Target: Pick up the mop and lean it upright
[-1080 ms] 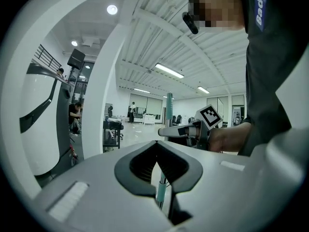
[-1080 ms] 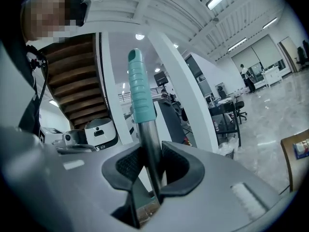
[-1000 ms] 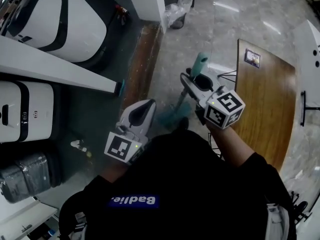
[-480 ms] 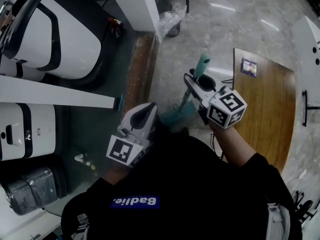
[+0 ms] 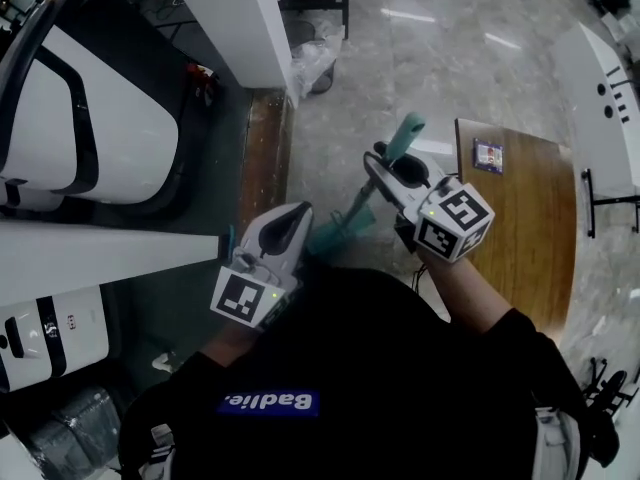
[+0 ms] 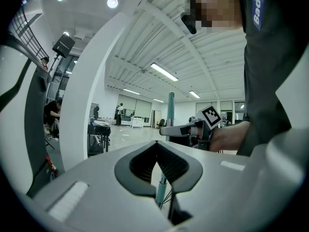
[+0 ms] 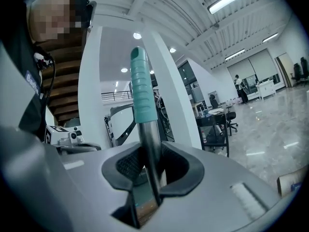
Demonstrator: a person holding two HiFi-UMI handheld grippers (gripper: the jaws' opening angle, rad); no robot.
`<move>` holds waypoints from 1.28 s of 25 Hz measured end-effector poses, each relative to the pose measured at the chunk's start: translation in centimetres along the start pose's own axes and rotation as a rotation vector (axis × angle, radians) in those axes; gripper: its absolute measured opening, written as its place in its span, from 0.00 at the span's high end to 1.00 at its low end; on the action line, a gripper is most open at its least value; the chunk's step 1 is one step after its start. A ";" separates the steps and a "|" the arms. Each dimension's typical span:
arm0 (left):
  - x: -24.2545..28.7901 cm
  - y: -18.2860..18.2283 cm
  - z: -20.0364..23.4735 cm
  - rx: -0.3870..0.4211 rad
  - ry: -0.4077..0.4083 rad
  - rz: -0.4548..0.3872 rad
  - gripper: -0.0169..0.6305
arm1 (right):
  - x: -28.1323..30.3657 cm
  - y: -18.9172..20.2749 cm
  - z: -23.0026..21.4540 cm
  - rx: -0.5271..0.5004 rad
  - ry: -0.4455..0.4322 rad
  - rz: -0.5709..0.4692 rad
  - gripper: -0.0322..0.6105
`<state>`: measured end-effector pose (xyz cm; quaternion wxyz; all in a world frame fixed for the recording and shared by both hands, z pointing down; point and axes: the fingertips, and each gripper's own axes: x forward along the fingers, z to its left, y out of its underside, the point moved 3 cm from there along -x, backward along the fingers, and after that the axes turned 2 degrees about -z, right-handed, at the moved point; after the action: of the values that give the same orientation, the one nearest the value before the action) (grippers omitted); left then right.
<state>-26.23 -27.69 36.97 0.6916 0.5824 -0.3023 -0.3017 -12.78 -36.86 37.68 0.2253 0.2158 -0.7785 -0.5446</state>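
The mop stands nearly upright, with its ribbed teal grip (image 5: pixel 403 135) on top, a metal shaft (image 5: pixel 358 203) below and a teal head (image 5: pixel 333 234) low by the floor. My right gripper (image 5: pixel 376 173) is shut on the shaft just under the grip. In the right gripper view the shaft (image 7: pixel 150 149) sits pinched between the jaws, and the grip (image 7: pixel 142 88) rises above them. My left gripper (image 5: pixel 289 216) hangs to the mop's left with its tips together, holding nothing. In the left gripper view, a piece of the shaft (image 6: pixel 161 192) shows beyond its jaws.
A wooden table (image 5: pixel 530 238) with a small card (image 5: pixel 488 154) on it stands at the right. A white pillar (image 5: pixel 235 18) and a bagged bin (image 5: pixel 315 63) are ahead. A big white machine (image 5: pixel 70 138) and a white ledge (image 5: pixel 100 258) lie to the left. A brown strip (image 5: pixel 262 158) runs along the floor.
The pillar, machine and table have slid down and left in the head view as the person moves forward. The right gripper keeps its hold, and the mop is carried along upright.
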 end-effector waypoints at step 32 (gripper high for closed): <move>14.9 -4.0 14.1 0.027 -0.061 -0.016 0.94 | 15.2 -6.4 -12.7 -0.048 -0.145 0.028 0.80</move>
<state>-27.93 -48.49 36.01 0.6717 0.5848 -0.3226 -0.3207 -16.99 -57.26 37.30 0.1808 0.1594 -0.7824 -0.5742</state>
